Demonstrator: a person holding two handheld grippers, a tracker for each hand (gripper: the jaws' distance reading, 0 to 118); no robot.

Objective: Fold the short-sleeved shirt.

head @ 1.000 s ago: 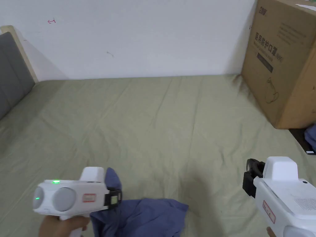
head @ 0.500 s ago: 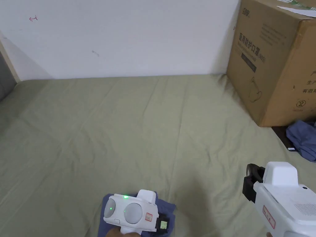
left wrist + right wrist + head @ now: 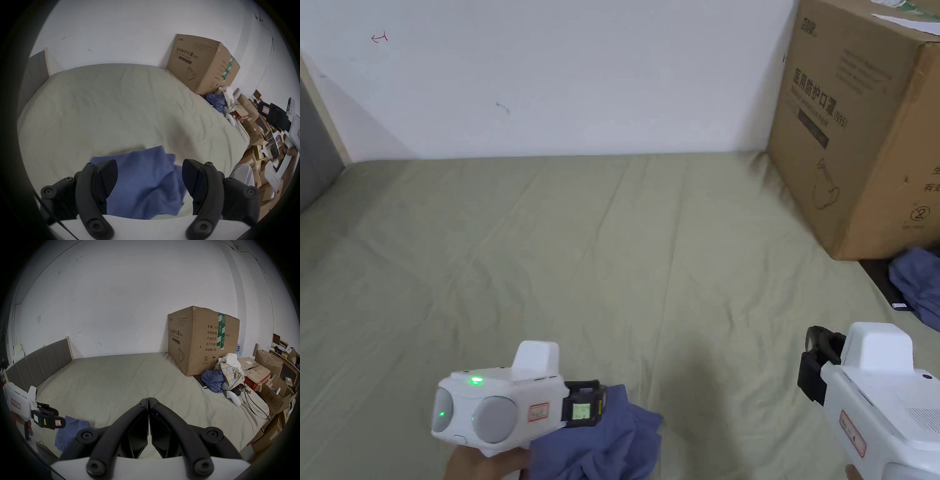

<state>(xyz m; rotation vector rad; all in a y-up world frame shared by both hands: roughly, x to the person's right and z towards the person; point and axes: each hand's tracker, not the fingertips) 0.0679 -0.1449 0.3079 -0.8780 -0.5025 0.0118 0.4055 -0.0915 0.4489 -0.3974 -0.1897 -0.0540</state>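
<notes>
1. Head view: a blue short-sleeved shirt (image 3: 600, 437) lay bunched at the near edge of a bed (image 3: 612, 250) covered in a creased, matte olive sheet. The left gripper (image 3: 599, 405), a smooth white plastic body with a black front, hovered just over the heap. The right gripper (image 3: 814, 369) hung well apart to the right. A big, boxy cardboard carton (image 3: 862, 125) stood at the far right.

2. Left gripper view: its curved black fingers (image 3: 103, 177) stood wide apart with the shirt's folds below and between them, clamping nothing. The cloth looked thin, soft and light; it would likely sag, so a collar, shoulder seam or hem seemed the best hold.

3. Right gripper view: its fingers (image 3: 142, 421) met, closed together on nothing, above the sheet. A heap of other clothes (image 3: 224, 378) lay beside the carton.
</notes>
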